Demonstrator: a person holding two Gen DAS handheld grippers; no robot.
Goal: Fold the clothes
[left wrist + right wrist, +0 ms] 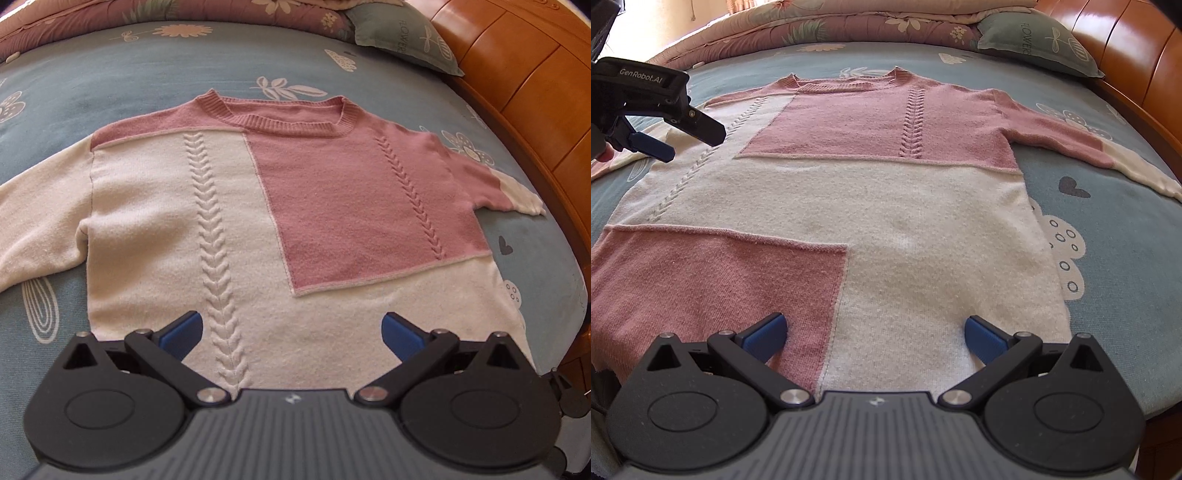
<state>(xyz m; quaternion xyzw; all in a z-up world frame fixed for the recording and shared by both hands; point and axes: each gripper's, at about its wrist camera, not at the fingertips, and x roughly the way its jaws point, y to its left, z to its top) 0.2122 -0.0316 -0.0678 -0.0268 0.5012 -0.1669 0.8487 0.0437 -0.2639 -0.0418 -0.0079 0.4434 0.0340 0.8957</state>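
The sweater [871, 192] lies flat, front up, on the bed [1108, 236], collar at 12 o'clock, sleeves spread toward 9 and 3. From the right wrist view, the left gripper [676, 142] hovers at 10 o'clock over the left sleeve, fingers spread and empty. The right gripper [875, 332] sits at 6 o'clock above the hem, fingers wide apart, holding nothing. Folding seems not yet begun; the likely next move calls for pinching a sleeve and carrying it across the body
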